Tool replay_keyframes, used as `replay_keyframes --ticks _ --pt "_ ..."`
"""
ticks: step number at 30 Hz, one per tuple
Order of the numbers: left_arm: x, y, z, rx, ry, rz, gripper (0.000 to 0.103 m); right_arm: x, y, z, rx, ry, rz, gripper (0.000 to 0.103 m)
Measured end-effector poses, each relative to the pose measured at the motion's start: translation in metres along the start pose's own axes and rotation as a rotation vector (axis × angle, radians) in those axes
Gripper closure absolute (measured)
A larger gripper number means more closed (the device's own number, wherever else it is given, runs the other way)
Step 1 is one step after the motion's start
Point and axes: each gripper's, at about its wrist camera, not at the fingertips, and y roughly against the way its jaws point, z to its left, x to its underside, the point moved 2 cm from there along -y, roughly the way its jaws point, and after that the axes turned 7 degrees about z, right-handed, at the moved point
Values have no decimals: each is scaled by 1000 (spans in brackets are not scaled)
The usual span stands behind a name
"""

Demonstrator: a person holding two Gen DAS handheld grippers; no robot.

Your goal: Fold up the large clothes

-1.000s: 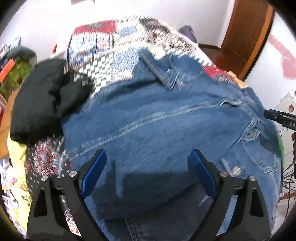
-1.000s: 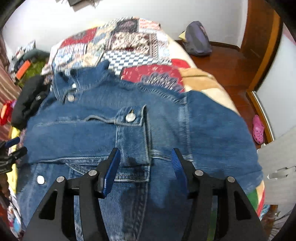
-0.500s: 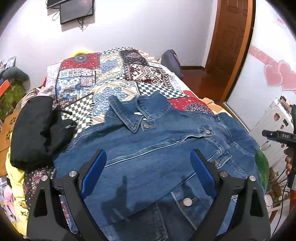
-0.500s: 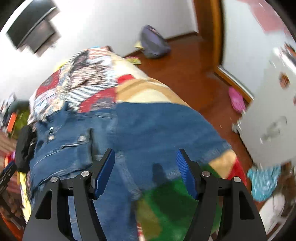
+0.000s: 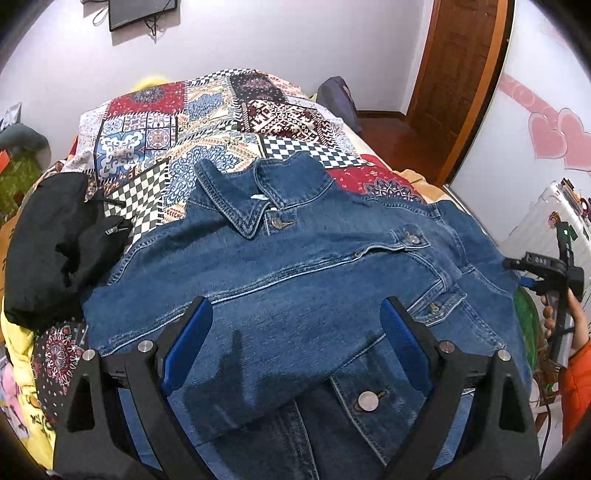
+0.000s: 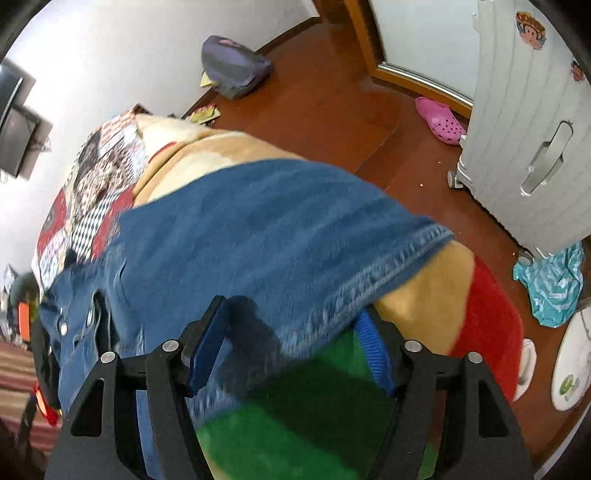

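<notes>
Nearest the left wrist camera, the left hand-held gripper hangs with its blue pads wide apart and nothing between them, tilted down over the lower front of the denim jacket. The jacket's bottom edge is cut off by the frame and partly hidden behind the gripper's black arms. The jacket lies face up on the bed, collar toward the far wall, one front panel folded across the other. Left of it sits a black garment, its shape hard to make out. At the right edge a hand in an orange sleeve holds the right hand-held gripper beside the jacket's right sleeve; most of that arm is out of frame.

In the right wrist view the picture is blurred. The jaws stand moderately apart, and the hem of the denim sleeve crosses the gap between the pads; whether either pad touches the cloth cannot be told. Under the sleeve lies a blanket in green, beige and red.

Beyond the jacket a patchwork bedspread covers the bed. Farther off are a wooden floor, a pink clog, a grey bag by the white wall, a white suitcase with stickers, a wooden door and a wall-mounted screen, its top cut off
</notes>
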Motion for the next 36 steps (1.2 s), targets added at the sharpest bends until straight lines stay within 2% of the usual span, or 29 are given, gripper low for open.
replay_keyframes --ticks 3,6,7,8,11,12,15,18,22,25,27,31,34,36 --pt "2 -2 3 -7 8 3 11 -15 -8 2 40 -19 -36 39" --pt "3 -1 7 -10 12 4 11 -19 -6 6 100 -33 -65 61" --pt "4 0 9 -14 13 2 11 -19 -2 10 138 -27 -81 74" --pt "4 1 10 -19 12 -2 11 -20 1 14 153 -14 -92 80" --pt "6 6 14 -29 11 -17 11 -18 18 27 168 45 -138 91" --pt "6 8 16 -30 11 -21 11 -17 29 35 172 78 -167 92" --pt "7 15 19 -26 17 -37 11 -15 58 64 127 150 -227 93" --pt "7 24 22 -18 26 -57 11 -9 95 112 21 257 -289 95" --pt "9 34 25 -15 29 -80 11 27 123 182 -121 469 -321 95" --pt "12 39 29 -19 26 -86 11 60 112 217 -210 588 -241 95" --pt "15 41 31 -21 27 -85 11 75 93 227 -222 621 -178 94" --pt "21 42 37 -20 37 -76 11 104 31 231 -163 640 -5 93" --pt "26 42 40 -15 39 -66 11 119 0 228 -112 648 70 93" --pt "28 43 40 -19 36 -64 11 125 -7 226 -71 652 100 93"
